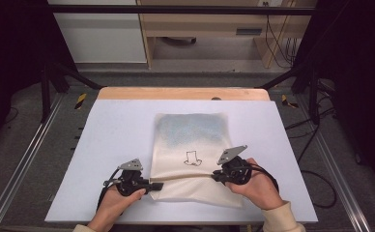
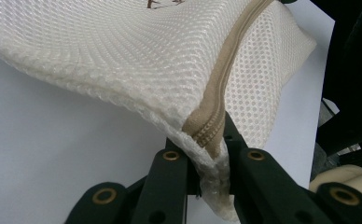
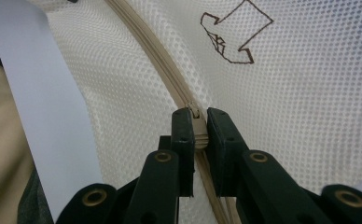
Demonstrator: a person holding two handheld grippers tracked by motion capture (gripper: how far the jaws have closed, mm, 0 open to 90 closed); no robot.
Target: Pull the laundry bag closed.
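Note:
A cream mesh bag lies flat on the white table, with a small drawn outline on it. A beige zipper runs across its near part. My left gripper is shut on the bag's left edge at the zipper's end, lifting the mesh a little. My right gripper is shut on the zipper pull at the right side, with the zipper track running away from the jaws and the outline beside it.
A wooden strip borders the table's far edge. Metal rails run along both sides, and black frame posts stand at the far corners. Cables lie on the floor at the right.

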